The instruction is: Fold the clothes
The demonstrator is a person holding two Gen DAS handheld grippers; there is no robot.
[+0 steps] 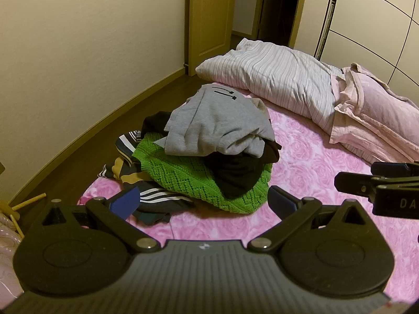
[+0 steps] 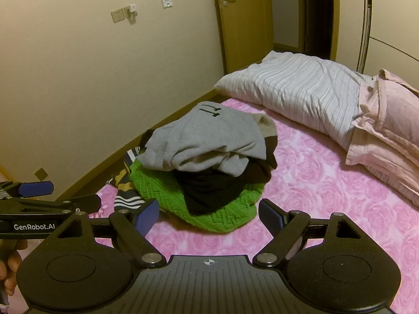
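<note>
A heap of clothes lies on the pink rose-patterned bed (image 1: pixel 309 172) (image 2: pixel 314 188). On top is a grey sweatshirt (image 1: pixel 217 123) (image 2: pixel 207 136) with a black mark. Under it lie a black garment (image 1: pixel 235 178) (image 2: pixel 209 188), a green knitted sweater (image 1: pixel 183 175) (image 2: pixel 162 193) and striped clothes (image 1: pixel 154 196) (image 2: pixel 128 198). My left gripper (image 1: pixel 203 201) is open just short of the heap, nothing between its fingers. My right gripper (image 2: pixel 208 216) is open too, near the green sweater's edge. Each gripper shows at the side of the other's view.
A striped duvet (image 1: pixel 277 78) (image 2: pixel 301 89) and a pink blanket (image 1: pixel 374 115) (image 2: pixel 385 120) lie bunched at the far side of the bed. A cream wall, dark floor (image 1: pixel 99 136) and a wooden door (image 1: pixel 209 13) stand to the left. A hand (image 2: pixel 10 269) holds the left gripper.
</note>
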